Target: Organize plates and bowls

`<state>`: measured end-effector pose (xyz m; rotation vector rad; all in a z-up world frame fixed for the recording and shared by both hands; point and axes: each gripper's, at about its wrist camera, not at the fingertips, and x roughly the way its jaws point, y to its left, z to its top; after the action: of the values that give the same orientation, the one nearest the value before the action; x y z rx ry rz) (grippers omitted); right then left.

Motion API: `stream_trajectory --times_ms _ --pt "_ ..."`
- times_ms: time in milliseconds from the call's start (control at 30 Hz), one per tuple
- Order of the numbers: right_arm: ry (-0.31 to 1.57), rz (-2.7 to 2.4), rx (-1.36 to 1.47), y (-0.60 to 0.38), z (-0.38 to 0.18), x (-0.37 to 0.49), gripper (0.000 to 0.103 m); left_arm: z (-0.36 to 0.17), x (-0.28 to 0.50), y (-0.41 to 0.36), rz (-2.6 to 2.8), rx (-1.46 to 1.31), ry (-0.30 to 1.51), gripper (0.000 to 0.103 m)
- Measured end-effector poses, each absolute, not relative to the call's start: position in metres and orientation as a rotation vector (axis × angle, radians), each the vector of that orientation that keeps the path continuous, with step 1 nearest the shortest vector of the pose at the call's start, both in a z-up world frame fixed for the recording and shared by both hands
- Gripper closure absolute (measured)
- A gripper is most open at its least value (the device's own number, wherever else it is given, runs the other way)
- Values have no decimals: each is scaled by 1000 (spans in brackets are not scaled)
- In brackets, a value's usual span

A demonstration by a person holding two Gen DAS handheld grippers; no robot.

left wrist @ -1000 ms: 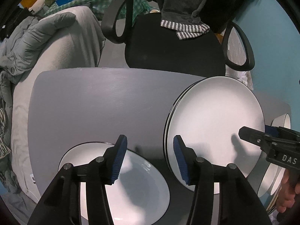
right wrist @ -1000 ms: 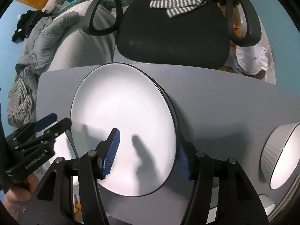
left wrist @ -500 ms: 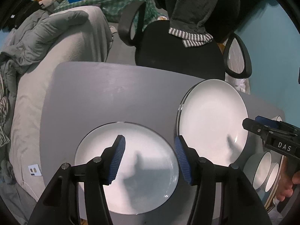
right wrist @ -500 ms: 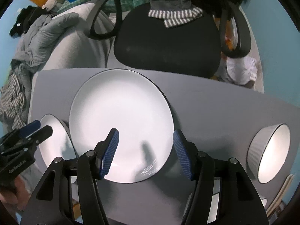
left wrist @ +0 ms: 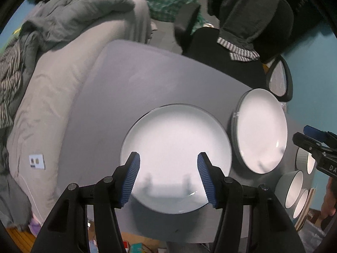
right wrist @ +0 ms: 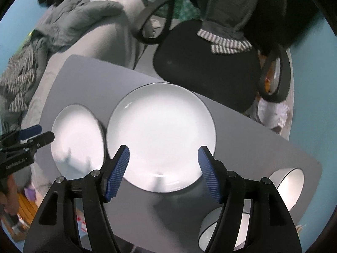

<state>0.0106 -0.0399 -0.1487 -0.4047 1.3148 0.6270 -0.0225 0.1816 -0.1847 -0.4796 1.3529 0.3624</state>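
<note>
L gripper [left wrist: 167,177] and R gripper [right wrist: 163,171] hover fingers wide, empty, each above own plate: single plate [left wrist: 175,158] mid-frame, plate stack [right wrist: 161,136] alongside, prob. to merge stacks on counter [left wrist: 130,88].

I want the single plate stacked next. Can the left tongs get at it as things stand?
Probably yes. The left tongs hang open right above the single plate, nothing between them, and its rim lies clear of the plate stack beside it.

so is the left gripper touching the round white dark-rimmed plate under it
Apart. Left wrist view: the left gripper, jaws just been opening and empty, hangs over the white plate; its finger shadows fall clear of the tips.
</note>
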Motion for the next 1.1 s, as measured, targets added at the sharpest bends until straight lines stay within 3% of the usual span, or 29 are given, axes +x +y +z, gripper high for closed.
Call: stream_trajectory --times_ms 600,1100 --pt "1194 978 -773 65 -166 -33 34 -217 -102 209 563 -791 1309 45" --pt "1295 1080 -830 119 -224 -32 34 -259 -122 218 630 -937 1316 45"
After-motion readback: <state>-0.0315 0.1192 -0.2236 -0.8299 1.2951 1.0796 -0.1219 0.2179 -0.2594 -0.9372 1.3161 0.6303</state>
